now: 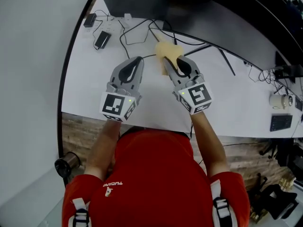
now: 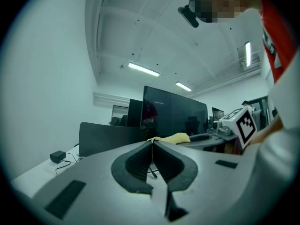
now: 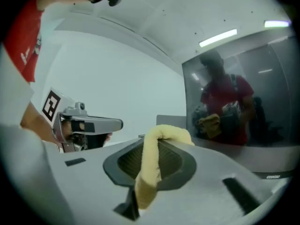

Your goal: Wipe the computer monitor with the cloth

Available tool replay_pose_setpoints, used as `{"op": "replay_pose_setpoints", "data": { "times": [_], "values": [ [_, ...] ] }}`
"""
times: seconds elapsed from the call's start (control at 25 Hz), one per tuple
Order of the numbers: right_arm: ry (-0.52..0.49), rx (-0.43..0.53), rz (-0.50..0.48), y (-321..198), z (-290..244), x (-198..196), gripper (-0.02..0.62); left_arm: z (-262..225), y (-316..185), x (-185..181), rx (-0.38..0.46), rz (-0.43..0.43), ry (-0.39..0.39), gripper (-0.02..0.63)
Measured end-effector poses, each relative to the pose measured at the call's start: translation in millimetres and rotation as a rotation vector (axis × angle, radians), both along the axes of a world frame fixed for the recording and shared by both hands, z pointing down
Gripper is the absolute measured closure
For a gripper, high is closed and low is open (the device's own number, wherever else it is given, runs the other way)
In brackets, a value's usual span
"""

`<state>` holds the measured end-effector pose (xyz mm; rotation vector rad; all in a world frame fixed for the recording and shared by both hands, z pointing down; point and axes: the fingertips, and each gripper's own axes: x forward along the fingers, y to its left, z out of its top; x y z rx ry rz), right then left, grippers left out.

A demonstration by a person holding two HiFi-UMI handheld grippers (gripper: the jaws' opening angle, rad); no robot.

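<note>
The dark computer monitor stands at the back of the white desk, right of centre. It fills the right side of the right gripper view and mirrors the person. My right gripper is shut on a yellow cloth, held above the desk just short of the screen; the cloth drapes over the jaws of that gripper. My left gripper hovers beside it on the left, shut with nothing in it. In its view the monitor and the cloth lie ahead.
A dark grey divider panel stands left of the monitor. Black cables, a power brick and a plug lie at the desk's back left. A white mug and a small black keypad sit far right.
</note>
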<state>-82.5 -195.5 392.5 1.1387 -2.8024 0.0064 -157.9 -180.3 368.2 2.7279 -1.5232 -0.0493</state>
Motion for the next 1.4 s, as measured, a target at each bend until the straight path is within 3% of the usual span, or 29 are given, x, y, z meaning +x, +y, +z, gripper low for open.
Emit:
{"op": "replay_pose_setpoints", "data": {
  "times": [0.36,0.64,1.4],
  "values": [
    [-0.067,0.090,0.008,59.0,-29.5,71.1,0.537,-18.7,37.8,77.8,0.022,0.012,-0.017,0.595],
    [-0.079,0.121,0.001,88.7,-35.5,99.3,0.537,-26.7,61.7,116.5,0.017,0.022,-0.032,0.595],
    [-0.075,0.108,0.141,110.0,-43.1,110.7,0.538,-31.9,68.9,117.2,0.061,0.169,-0.036,0.595]
  ]
}}
